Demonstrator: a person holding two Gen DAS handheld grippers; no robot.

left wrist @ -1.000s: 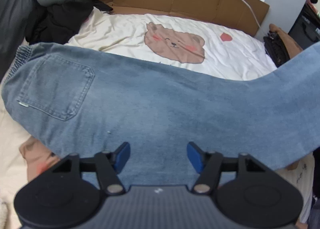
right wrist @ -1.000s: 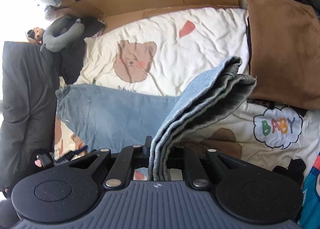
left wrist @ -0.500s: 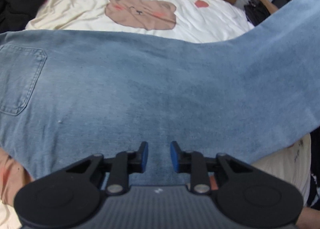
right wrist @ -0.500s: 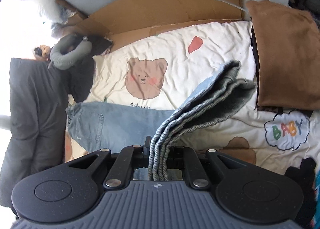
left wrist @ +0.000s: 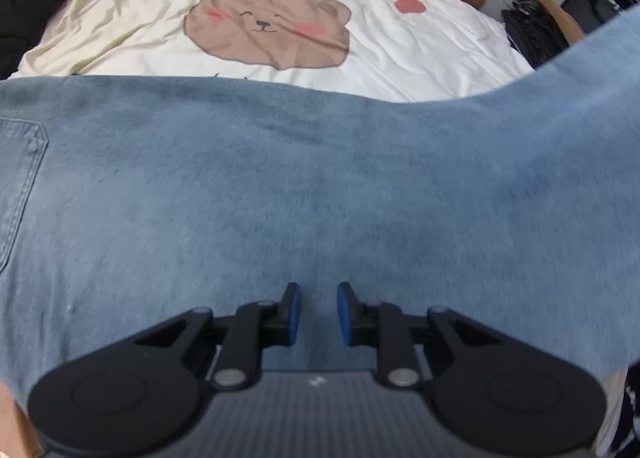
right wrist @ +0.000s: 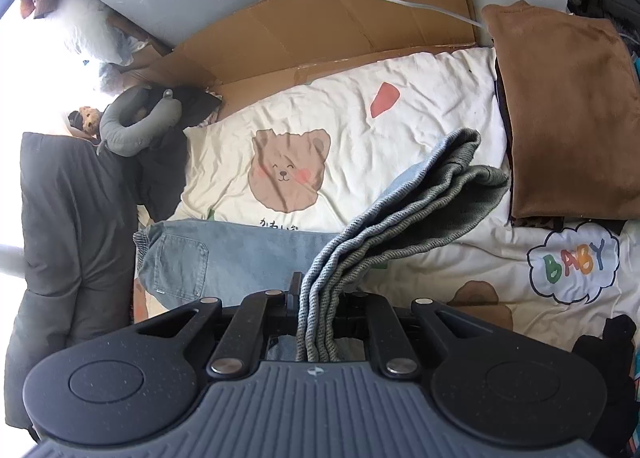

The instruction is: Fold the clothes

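A pair of light blue jeans (left wrist: 280, 194) lies across the cream bear-print bedsheet (left wrist: 380, 58), its back pocket at the left edge. My left gripper (left wrist: 319, 314) hovers low over the middle of the jeans, its blue pads a small gap apart with nothing between them. My right gripper (right wrist: 318, 306) is shut on the stacked leg hems of the jeans (right wrist: 400, 226) and holds them lifted above the bed. The waist and pocket of the jeans (right wrist: 180, 262) lie flat at the left in the right wrist view.
Cardboard sheets (right wrist: 340, 26) line the far side of the bed. A folded brown blanket (right wrist: 568, 114) lies at the right. Dark clothes and a grey neck pillow (right wrist: 136, 126) sit at the left. A "BABY" cloud print (right wrist: 572, 262) marks the sheet at right.
My left gripper moved lower and closer over the jeans and its jaws narrowed from wide open to a small gap. My right gripper lifted the leg hems higher.
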